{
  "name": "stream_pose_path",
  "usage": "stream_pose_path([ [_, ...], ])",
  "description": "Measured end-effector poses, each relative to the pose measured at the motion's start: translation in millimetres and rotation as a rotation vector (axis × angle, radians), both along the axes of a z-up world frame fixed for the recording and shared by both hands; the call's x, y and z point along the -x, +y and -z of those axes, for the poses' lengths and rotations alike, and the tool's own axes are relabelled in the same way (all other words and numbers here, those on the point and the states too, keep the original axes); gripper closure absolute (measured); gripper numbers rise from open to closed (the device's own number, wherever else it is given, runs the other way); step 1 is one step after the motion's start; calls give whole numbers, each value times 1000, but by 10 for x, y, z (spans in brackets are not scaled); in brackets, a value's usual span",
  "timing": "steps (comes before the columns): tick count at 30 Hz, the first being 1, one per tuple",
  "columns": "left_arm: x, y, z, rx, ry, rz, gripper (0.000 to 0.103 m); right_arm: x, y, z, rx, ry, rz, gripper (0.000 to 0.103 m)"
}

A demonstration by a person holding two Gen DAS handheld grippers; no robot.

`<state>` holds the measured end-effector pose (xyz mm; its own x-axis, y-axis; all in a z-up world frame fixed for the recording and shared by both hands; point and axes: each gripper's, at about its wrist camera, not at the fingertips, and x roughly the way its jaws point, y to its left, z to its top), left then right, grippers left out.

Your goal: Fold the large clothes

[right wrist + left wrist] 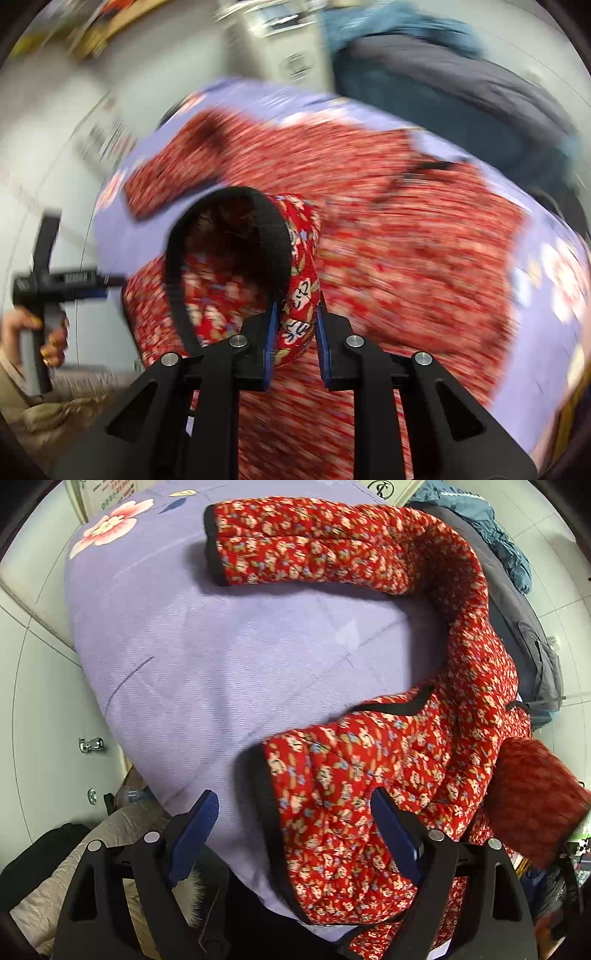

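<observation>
A red floral padded jacket [369,775] with black trim lies on a lilac quilt [221,657]. One sleeve [303,542] stretches across the far side. My left gripper [295,812] is open and empty, its jaws wide apart over the jacket's near black-edged hem. My right gripper [294,325] is shut on the jacket's other sleeve near its black cuff [229,236] and holds it lifted above the jacket body [406,258]. The right wrist view is blurred by motion. The left gripper [107,286] also shows at the left of the right wrist view, held by a hand.
A dark grey and a teal garment [517,602] lie heaped past the jacket on the right. A beige padded coat with fur trim [122,834] lies below the quilt's near left edge. White tiled floor [37,686] surrounds the quilt.
</observation>
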<state>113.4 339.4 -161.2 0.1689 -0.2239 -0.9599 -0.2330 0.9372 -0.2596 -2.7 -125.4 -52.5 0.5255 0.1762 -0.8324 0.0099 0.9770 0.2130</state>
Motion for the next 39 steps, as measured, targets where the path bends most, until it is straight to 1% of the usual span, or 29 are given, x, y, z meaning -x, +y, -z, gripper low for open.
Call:
stream_pose_path([
  [2,-20,-59,-9,2,-2,12,21,232,-660,-224,16,-43,169,84],
  [5,-69,-187,-46,8,-13,37,21,554,-1527,-514,46,-78,383,84],
  [7,-105,-280,-87,10,-24,62,21,714,-1953,-667,81,-99,479,86],
  [8,-129,-339,-109,7,-33,79,21,810,-2197,-784,143,-115,533,88],
  [9,-146,-384,-124,5,-37,92,21,856,-2356,-875,210,-122,567,99],
  [11,-171,-461,-147,-2,-45,110,21,945,-2618,-1033,312,-137,631,100],
  [12,-179,-489,-149,-5,-48,117,21,990,-2741,-1058,321,-136,658,100],
  [13,-186,-520,-149,-10,-50,126,21,1034,-2892,-1064,311,-114,690,100],
  [14,-188,-546,-143,-16,-49,133,21,1069,-3033,-1037,274,-82,733,100],
  [15,-184,-558,-139,-21,-47,137,21,1118,-3070,-1031,240,-83,761,100],
  [16,-177,-566,-133,-24,-46,138,21,1177,-3108,-1004,180,-93,785,100],
  [17,-159,-565,-130,-25,-47,138,21,1204,-3111,-965,136,-95,787,99],
  [18,-144,-555,-127,-25,-47,135,20,1200,-3071,-900,86,-88,772,96],
  [20,-110,-519,-106,-25,-43,124,16,1147,-2953,-771,43,-61,733,66],
  [21,-90,-487,-83,-24,-36,116,16,1112,-2816,-678,16,-45,706,30],
  [22,-79,-463,-66,-25,-29,111,16,1096,-2672,-602,-17,-46,671,21],
  [23,-69,-435,-47,-27,-20,107,16,1108,-2544,-554,-37,-50,640,22],
  [26,-60,-356,-61,-47,-30,124,16,978,-1965,-305,-84,-14,477,22],
  [28,-88,-329,-86,-72,-42,158,16,942,-1657,-82,-142,29,390,21],
  [29,-117,-315,-92,-91,-48,189,16,924,-1499,63,-181,66,342,21],
  [31,-178,-305,-84,-109,-53,244,16,979,-1300,321,-244,121,297,21],
  [32,-212,-302,-70,-116,-52,282,16,1009,-1202,479,-282,162,281,21],
  [35,-280,-308,-6,-140,-43,369,16,1129,-1026,802,-352,251,258,21],
  [36,-304,-310,14,-144,-44,403,16,1199,-969,898,-370,269,251,21],
  [39,-367,-320,75,-140,-52,468,16,1364,-834,1129,-374,315,226,21],
])
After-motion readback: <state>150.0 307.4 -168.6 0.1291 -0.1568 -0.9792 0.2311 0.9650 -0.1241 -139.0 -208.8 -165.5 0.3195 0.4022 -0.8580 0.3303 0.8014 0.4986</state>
